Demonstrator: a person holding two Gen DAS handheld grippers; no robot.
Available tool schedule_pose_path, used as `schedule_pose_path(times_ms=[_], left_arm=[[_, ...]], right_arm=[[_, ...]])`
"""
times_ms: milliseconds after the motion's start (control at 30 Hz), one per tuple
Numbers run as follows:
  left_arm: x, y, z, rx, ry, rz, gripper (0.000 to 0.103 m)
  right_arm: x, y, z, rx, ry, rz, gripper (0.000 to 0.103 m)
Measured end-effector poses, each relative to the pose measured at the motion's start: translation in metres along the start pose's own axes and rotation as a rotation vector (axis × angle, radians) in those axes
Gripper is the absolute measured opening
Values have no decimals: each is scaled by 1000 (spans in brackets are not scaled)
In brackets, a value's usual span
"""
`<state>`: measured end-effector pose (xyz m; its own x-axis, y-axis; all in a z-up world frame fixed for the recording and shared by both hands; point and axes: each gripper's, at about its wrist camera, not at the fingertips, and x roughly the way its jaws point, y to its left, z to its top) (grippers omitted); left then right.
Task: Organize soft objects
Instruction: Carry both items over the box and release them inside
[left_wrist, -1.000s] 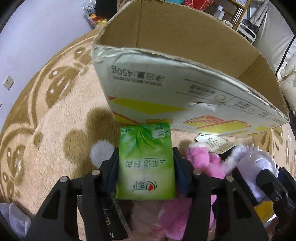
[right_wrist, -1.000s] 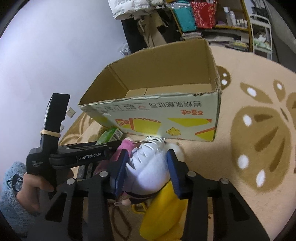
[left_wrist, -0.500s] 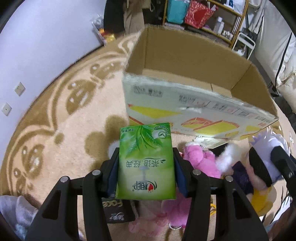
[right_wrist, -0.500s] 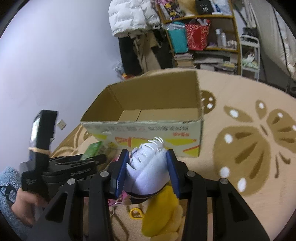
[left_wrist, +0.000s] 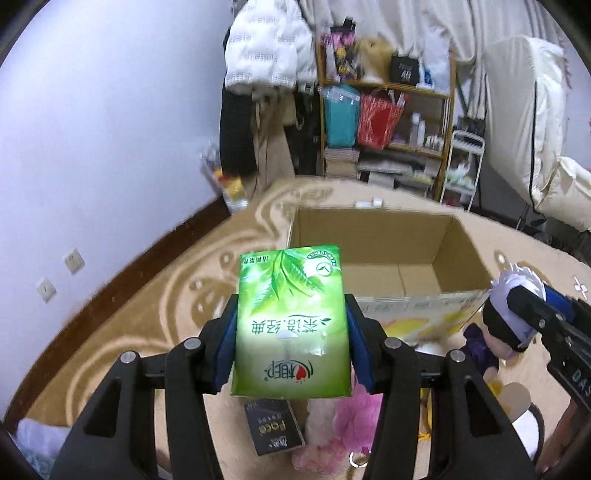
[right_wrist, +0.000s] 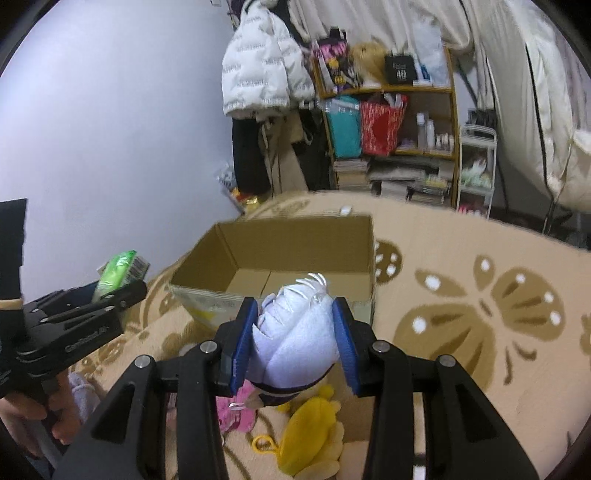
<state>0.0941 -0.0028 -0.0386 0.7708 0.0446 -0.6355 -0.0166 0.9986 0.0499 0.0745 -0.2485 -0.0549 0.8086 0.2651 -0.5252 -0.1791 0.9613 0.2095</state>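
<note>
- The open cardboard box (left_wrist: 373, 254) sits mid-frame in both views, beyond and below our two loads; we judge its mouth lies straight ahead of both tongs.
- Our left tongs (left_wrist: 291, 336) pinch the green tissue pack (left_wrist: 291, 325), its long axis running up the frame toward the box.
- Our right tongs (right_wrist: 295, 339) clamp the white-haired plush doll (right_wrist: 295, 332), centred before the box's near wall, seemingly nearer.

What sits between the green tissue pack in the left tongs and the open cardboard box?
Nothing. In the left wrist view the tissue pack, clamped in the left tongs, overlaps the cardboard box front edge, with only patterned carpet below.
</note>
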Motion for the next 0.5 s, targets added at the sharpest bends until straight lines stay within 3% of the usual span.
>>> schedule_pose_path(times_ms=[267,500], left_arm=[[-20,1,32,6,-132,-6,51],[-6,2,55,23,-167,0,51]], right_arm=[[-10,3,33,-48,-99,-38,44],[-3,6,69,-76,-157,-51,44]])
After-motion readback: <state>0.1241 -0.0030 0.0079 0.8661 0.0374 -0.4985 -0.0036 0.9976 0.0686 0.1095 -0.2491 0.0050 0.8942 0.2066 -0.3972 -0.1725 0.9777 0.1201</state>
